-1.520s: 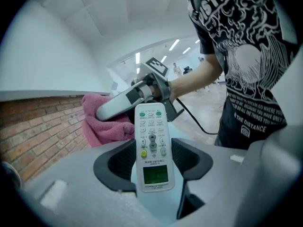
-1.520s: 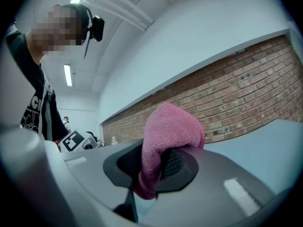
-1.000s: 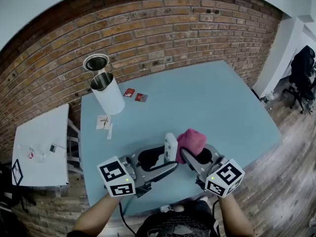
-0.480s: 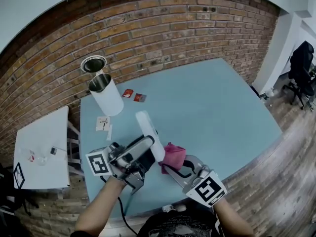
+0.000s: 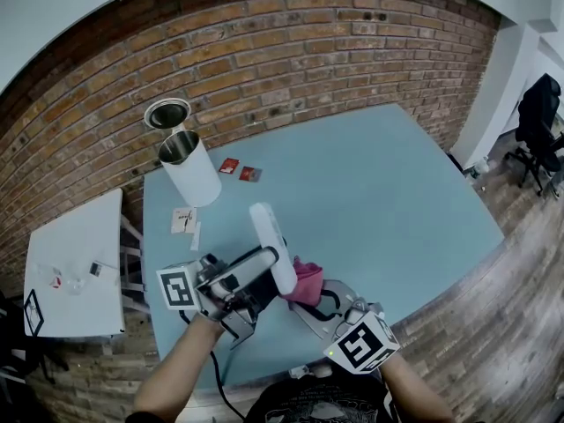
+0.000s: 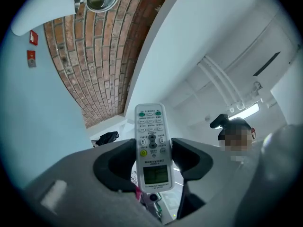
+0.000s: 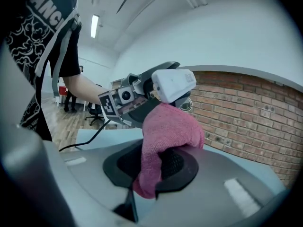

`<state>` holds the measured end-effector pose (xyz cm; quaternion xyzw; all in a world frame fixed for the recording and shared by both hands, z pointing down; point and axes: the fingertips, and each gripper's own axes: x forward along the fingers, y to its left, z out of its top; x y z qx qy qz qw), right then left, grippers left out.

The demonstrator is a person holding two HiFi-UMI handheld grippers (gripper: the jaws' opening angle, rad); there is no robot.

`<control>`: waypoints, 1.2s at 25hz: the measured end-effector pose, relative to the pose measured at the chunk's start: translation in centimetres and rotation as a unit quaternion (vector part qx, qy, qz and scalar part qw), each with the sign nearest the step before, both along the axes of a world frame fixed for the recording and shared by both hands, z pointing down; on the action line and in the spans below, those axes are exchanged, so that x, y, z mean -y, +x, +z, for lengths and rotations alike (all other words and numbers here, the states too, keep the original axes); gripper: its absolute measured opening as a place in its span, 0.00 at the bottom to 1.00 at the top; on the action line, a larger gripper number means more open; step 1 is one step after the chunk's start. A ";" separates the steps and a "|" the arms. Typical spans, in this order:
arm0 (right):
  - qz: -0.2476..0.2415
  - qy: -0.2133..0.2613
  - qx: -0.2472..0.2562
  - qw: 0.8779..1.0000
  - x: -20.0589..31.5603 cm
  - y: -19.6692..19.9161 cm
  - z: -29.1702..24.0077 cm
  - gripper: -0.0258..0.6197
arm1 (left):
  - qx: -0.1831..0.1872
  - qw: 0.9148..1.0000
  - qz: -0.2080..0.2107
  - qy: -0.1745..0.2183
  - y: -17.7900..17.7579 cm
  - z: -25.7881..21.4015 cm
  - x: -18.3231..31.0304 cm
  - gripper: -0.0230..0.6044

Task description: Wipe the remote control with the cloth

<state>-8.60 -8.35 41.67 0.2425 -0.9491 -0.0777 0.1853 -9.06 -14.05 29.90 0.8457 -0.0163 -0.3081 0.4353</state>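
My left gripper (image 5: 264, 267) is shut on a white remote control (image 5: 272, 245) and holds it above the blue table (image 5: 397, 192), tilted up and away. In the left gripper view the remote control (image 6: 152, 145) shows its buttons and small screen between the two jaws, with my left gripper (image 6: 152, 167) clamped on its lower half. My right gripper (image 5: 308, 300) is shut on a pink cloth (image 5: 306, 282), which touches the remote's near end. Seen from the right gripper view, the pink cloth (image 7: 165, 136) bulges out of my right gripper (image 7: 158, 171) just under the remote control (image 7: 173, 85).
A white cylindrical bin (image 5: 189, 167) with its round lid (image 5: 167, 114) stands at the table's far left. Two small red packets (image 5: 240, 169) and a white paper scrap (image 5: 184, 219) lie near it. A white side table (image 5: 75, 267) stands to the left, a brick wall behind.
The left gripper has rolled and raised the remote from upright on edge to tilted up and away. The right gripper moved the cloth left and lower, against the remote's near end.
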 end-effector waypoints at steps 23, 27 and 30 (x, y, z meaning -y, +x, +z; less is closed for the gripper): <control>0.035 0.004 0.004 0.999 2.7 1.3 0.0 0.14 | 0.094 0.994 0.033 0.037 1.7 2.8 -1.3 0.42; 0.049 -0.016 0.001 0.999 3.0 2.0 1.8 0.14 | 0.167 0.985 -0.002 0.043 1.3 4.8 -0.4 0.42; 0.078 -0.041 0.011 0.996 3.3 3.4 3.3 0.14 | 0.256 0.965 -0.013 0.058 1.9 7.4 -0.2 0.42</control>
